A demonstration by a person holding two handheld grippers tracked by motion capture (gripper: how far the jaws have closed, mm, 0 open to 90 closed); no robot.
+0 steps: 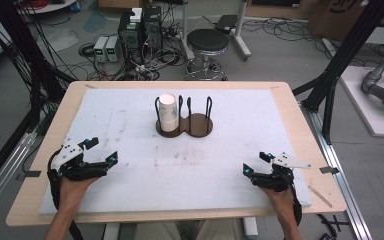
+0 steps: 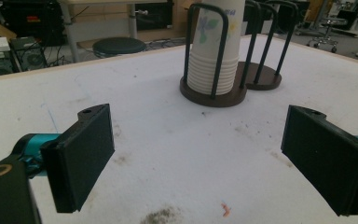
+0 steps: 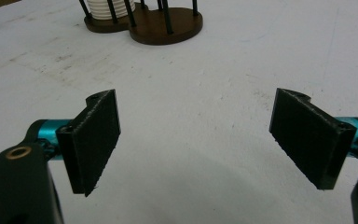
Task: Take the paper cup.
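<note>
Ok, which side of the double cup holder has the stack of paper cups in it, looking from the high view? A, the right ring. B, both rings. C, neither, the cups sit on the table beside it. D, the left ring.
D: the stack of paper cups stands inside the left ring of the holder, and the right ring's brown base is bare.

The stack of paper cups (image 1: 168, 112) is white, the top cup printed with a faint green and purple motif seen in the left gripper view (image 2: 213, 28). It stands in the left ring of a dark brown cup holder (image 1: 196, 127) with black wire hoops. The mat (image 1: 190, 165) is white, smudged with grey marks, on a pale wood table (image 1: 300, 130). The left gripper (image 1: 100, 151) and the right gripper (image 1: 255, 163) are black with teal accents and grey-white top plates.
</note>
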